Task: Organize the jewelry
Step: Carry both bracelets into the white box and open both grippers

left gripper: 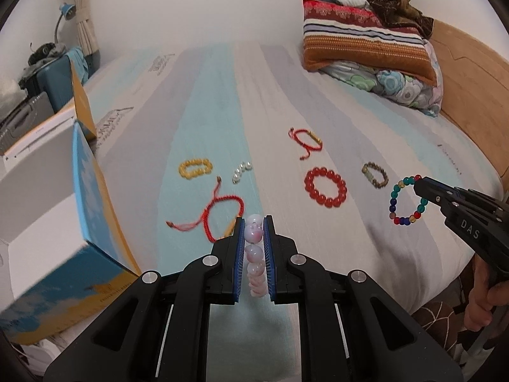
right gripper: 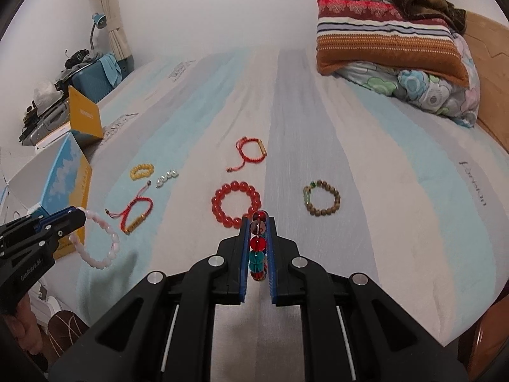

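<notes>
My left gripper (left gripper: 254, 222) is shut on a pink bead bracelet (left gripper: 254, 254), held above the bed; the bracelet also shows hanging from it in the right wrist view (right gripper: 101, 242). My right gripper (right gripper: 258, 221) is shut on a multicolour bead bracelet (right gripper: 257, 248), which also shows in the left wrist view (left gripper: 405, 200). On the striped bedsheet lie a red bead bracelet (right gripper: 236, 203), a brown bead bracelet (right gripper: 322, 202), two red cord bracelets (right gripper: 249, 149) (right gripper: 135, 213), a yellow bead bracelet (right gripper: 142, 171) and a short pearl strand (right gripper: 166, 178).
An open blue and yellow box (left gripper: 82, 197) stands at the bed's left edge, beside my left gripper. Stacked pillows (right gripper: 391, 47) and a brown blanket lie at the far right by the wooden headboard (right gripper: 490, 73). A suitcase and lamp stand far left.
</notes>
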